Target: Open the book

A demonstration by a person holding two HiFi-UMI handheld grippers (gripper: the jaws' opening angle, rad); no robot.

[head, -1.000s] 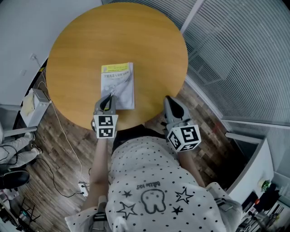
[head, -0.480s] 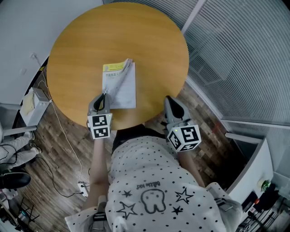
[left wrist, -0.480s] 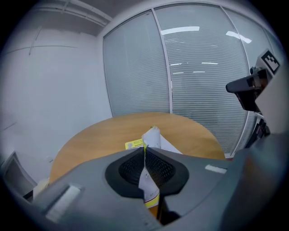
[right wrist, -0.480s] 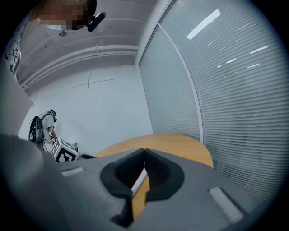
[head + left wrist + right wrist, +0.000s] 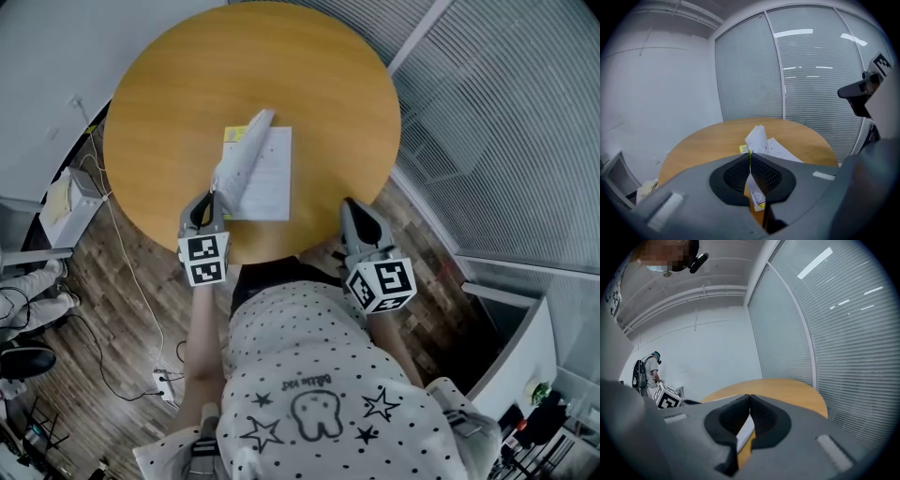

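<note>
Closest to me, my right gripper (image 5: pixel 352 210) sits idle at the near edge of the table (image 5: pixel 169 75). Its jaws are clenched on each other with nothing between them, and it hasn't budged in the last second.

My left gripper (image 5: pixel 213 196) is doing the work. In the left gripper view its jaws are pinched tight on a thin sheet with a yellow edge, which is the corner of the cover (image 5: pixel 239 157). A second ago that gripper was over the near left corner of the book (image 5: pixel 267 195) and the cover lay flat, title side up. Since then I've drawn the gripper out to the left and a little up, and the cover has come with it. It now stands in a curl off the left side of the book, peeling from the near corner toward the far one.

Under it a white printed page (image 5: pixel 274 159) is bare (only a strip of it showed half a second ago). The book itself lies flat near the middle of the table, slightly toward my side. It is well apart from the right gripper, and nothing is pressing it down.

So I judge the opening about half done. The cover is lifted but not yet folded over, and it still has to swing past upright and lie down to the left. My worry is that the light book slides or lifts along with it, since nothing pins it.
</note>
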